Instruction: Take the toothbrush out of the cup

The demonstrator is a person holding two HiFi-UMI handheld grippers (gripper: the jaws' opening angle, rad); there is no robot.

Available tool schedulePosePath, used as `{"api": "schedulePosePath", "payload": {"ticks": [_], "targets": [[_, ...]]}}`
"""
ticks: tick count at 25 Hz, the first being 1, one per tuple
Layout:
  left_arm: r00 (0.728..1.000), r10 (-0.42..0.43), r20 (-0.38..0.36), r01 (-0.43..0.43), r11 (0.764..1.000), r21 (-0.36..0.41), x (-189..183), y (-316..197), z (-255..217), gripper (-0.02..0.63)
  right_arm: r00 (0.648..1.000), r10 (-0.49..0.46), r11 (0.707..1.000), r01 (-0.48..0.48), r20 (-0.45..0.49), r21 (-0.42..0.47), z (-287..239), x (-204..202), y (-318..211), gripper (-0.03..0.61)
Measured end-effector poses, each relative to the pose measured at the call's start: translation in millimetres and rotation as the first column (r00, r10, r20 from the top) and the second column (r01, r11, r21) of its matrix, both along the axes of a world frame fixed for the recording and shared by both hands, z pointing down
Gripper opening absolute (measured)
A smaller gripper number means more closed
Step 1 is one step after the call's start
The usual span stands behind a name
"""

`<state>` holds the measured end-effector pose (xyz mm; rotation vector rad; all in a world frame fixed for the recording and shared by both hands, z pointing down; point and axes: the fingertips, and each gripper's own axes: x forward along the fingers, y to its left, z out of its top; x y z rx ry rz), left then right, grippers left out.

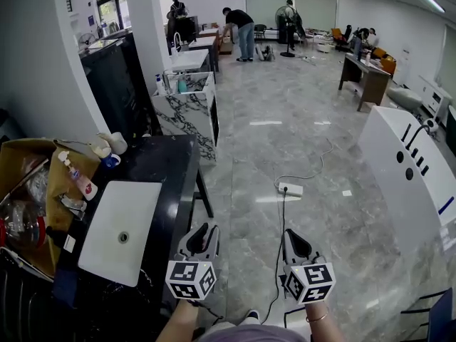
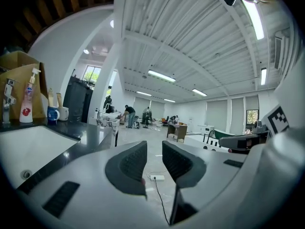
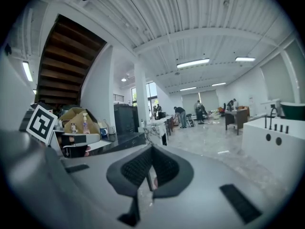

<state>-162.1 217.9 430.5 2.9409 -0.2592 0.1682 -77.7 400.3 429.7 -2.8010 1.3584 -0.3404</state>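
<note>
A blue cup (image 1: 110, 162) and a white cup (image 1: 118, 143) stand at the far end of the black counter (image 1: 167, 184). In the left gripper view the blue cup (image 2: 52, 114) and white cup (image 2: 63, 112) each have a pale stick rising from them, too small to tell as a toothbrush. My left gripper (image 1: 203, 229) hovers off the counter's near right corner, far short of the cups; its jaws (image 2: 155, 149) are apart with nothing between them. My right gripper (image 1: 292, 236) hangs over the floor, and its fingertips (image 3: 151, 149) meet, holding nothing.
A white sink basin (image 1: 117, 230) is set into the counter, with a spray bottle (image 1: 80, 182) and a cardboard box (image 1: 28, 162) to its left. A power strip (image 1: 290, 189) and its cable lie on the floor. A white bathtub (image 1: 410, 169) stands at the right. People are far back.
</note>
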Motion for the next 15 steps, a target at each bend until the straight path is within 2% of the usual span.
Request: {"api": "schedulePosePath", "payload": {"ticks": [10, 15], "targets": [[0.999, -0.05, -0.004, 0.05, 0.999, 0.02, 18, -10, -10, 0.201, 1.0, -0.023, 1.0, 0.023, 0.015, 0.017, 0, 21, -2, 0.002], [0.997, -0.082, 0.005, 0.082, 0.997, 0.014, 38, -31, -6, 0.219, 0.999, -0.036, 0.999, 0.035, 0.029, 0.013, 7, 36, -16, 0.003]]}}
